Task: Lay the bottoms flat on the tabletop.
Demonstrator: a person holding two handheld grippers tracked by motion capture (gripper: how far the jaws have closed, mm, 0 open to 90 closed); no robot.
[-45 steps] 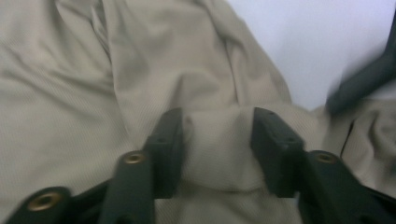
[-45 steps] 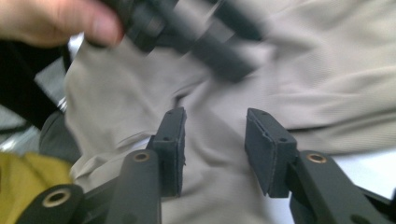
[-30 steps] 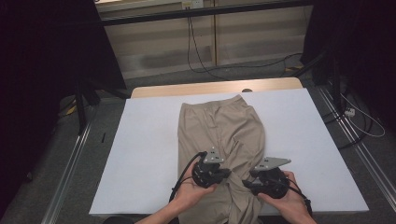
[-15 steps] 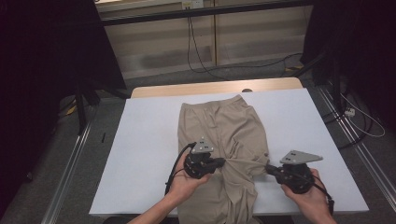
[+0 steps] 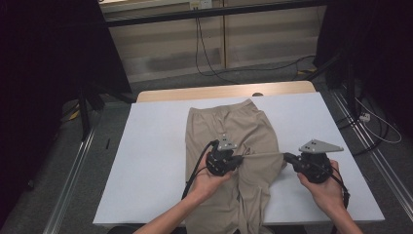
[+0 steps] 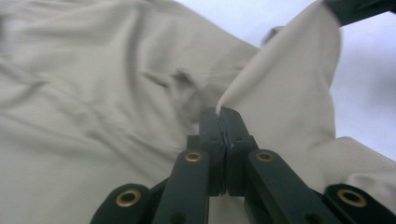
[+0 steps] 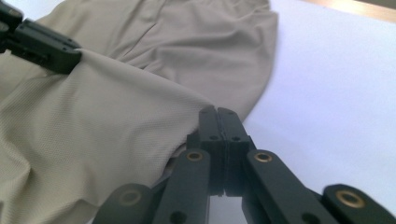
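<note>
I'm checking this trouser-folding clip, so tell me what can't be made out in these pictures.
- High view: the trousers' leg ends run off the bottom edge, with a forearm across them.
- High view: the left hand-held gripper's pads are too small to see; its body hides the pinch.
- Right gripper view: the shut right hand-held gripper hides how much cloth it pinches.

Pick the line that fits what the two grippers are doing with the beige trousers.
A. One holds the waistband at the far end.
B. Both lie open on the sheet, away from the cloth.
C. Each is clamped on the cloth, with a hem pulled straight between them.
C: the left gripper and right gripper each pinch the trousers, with a taut edge between them.
</note>
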